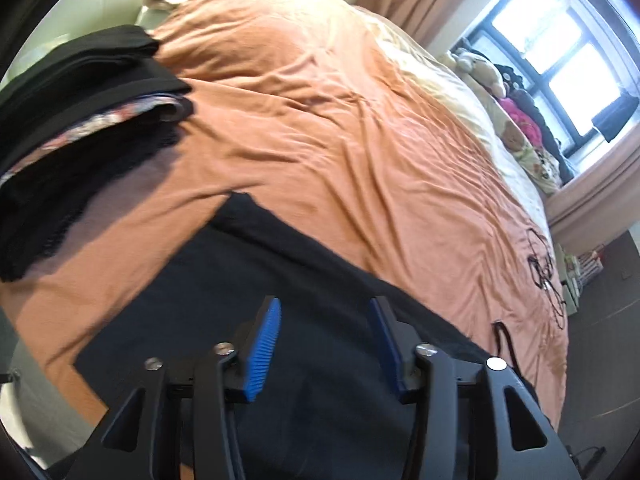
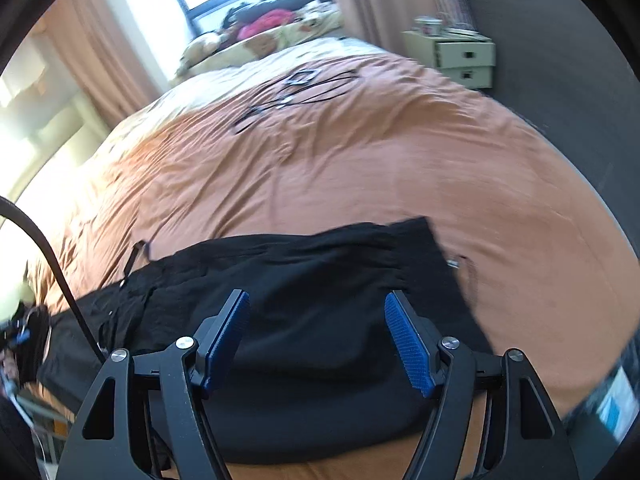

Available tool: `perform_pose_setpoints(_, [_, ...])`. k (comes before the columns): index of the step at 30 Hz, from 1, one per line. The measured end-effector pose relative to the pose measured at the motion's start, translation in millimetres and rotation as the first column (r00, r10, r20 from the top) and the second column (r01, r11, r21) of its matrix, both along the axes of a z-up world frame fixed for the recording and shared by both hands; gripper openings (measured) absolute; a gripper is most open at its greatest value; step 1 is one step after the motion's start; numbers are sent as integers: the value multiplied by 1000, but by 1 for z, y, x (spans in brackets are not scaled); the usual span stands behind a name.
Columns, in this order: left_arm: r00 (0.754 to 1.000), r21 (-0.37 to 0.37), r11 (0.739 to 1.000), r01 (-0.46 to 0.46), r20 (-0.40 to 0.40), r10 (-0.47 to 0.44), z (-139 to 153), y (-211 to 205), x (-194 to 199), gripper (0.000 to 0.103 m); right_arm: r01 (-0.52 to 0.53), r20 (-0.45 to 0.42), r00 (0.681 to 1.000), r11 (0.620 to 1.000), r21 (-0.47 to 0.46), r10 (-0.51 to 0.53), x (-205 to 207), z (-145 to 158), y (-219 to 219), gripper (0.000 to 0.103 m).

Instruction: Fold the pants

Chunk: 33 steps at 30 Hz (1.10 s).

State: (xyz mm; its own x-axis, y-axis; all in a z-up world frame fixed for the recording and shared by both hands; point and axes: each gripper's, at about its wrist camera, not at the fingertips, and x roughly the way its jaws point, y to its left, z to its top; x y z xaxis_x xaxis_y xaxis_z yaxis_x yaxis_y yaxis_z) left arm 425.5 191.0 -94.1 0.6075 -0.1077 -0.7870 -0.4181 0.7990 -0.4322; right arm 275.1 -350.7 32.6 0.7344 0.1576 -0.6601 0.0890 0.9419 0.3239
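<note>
Black pants (image 1: pixel 256 280) lie spread flat on an orange bed sheet (image 1: pixel 320 128). In the left wrist view they run across the near part of the bed. My left gripper (image 1: pixel 326 308) hovers over them, open and empty, with blue pads. In the right wrist view the pants (image 2: pixel 312 280) lie across the near bed, with a drawstring (image 2: pixel 132 260) at the left. My right gripper (image 2: pixel 316 300) is open and empty above the waist area.
A stack of folded dark clothes (image 1: pixel 80 120) sits at the bed's left. Black cables (image 2: pixel 296 92) lie on the far sheet (image 2: pixel 360 168). Plush toys (image 1: pixel 484 72) line the window side. A pale drawer unit (image 2: pixel 460 56) stands beside the bed.
</note>
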Motion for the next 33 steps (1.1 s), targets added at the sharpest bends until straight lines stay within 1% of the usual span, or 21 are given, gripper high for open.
perform_pose_setpoints(1, [1000, -1, 1000, 6, 3, -6, 1, -7, 6, 58, -19, -4, 1000, 1000, -5, 19, 8, 3, -1, 69])
perform_pose_setpoints(2, [1000, 2, 1000, 13, 3, -13, 3, -14, 10, 58, -45, -6, 999, 999, -17, 44, 13, 3, 8, 69])
perform_pose_setpoints(4, [1000, 1, 1000, 31, -1, -31, 4, -26, 18, 58, -86, -9, 996, 996, -36, 86, 26, 4, 7, 69])
perform_pose_setpoints(5, [999, 0, 999, 47, -5, -47, 4, -34, 24, 58, -114, -9, 993, 992, -54, 114, 32, 5, 16, 69])
perform_pose_setpoints(8, [996, -4, 997, 80, -34, -80, 2, -54, 38, 59, -165, -7, 986, 981, -100, 165, 53, 6, 30, 69])
perform_pose_setpoints(11, [994, -18, 994, 105, -43, -105, -2, -70, 50, 60, -198, -6, 980, 969, -145, 200, 76, 7, 44, 71])
perform_pose_setpoints(12, [993, -11, 994, 108, -53, -108, -3, -75, 53, 68, -209, -4, 978, 966, -150, 211, 79, 7, 49, 75])
perform_pose_setpoints(13, [992, -6, 994, 111, -58, -111, -4, -80, 56, 81, -220, -1, 975, 964, -152, 223, 83, 6, 55, 77])
perform_pose_setpoints(14, [992, -2, 993, 116, -58, -116, -5, -86, 58, 86, -232, 2, 972, 960, -155, 235, 87, 5, 60, 82])
perform_pose_setpoints(15, [991, 3, 992, 124, -56, -123, -6, -93, 60, 89, -245, 6, 968, 956, -161, 249, 89, 4, 65, 83])
perform_pose_setpoints(21, [987, -1, 990, 138, -86, -138, -20, -117, 75, 89, -325, -5, 943, 923, -206, 331, 107, -4, 95, 85])
perform_pose_setpoints(23, [985, 6, 990, 141, -97, -140, -26, -124, 80, 89, -362, -13, 930, 906, -218, 368, 112, -7, 104, 87])
perform_pose_setpoints(26, [981, 12, 988, 154, -120, -151, -37, -136, 88, 89, -402, -22, 912, 882, -247, 410, 118, -10, 120, 87])
perform_pose_setpoints(30, [976, 10, 987, 162, -151, -158, -51, -146, 95, 89, -476, -60, 876, 835, -278, 479, 131, -16, 142, 87])
perform_pose_setpoints(32, [971, 7, 985, 174, -170, -170, -59, -151, 99, 88, -496, -71, 864, 817, -294, 498, 137, -19, 148, 87])
perform_pose_setpoints(33, [969, 4, 984, 178, -175, -174, -62, -153, 101, 88, -517, -81, 852, 808, -285, 517, 142, -21, 151, 87])
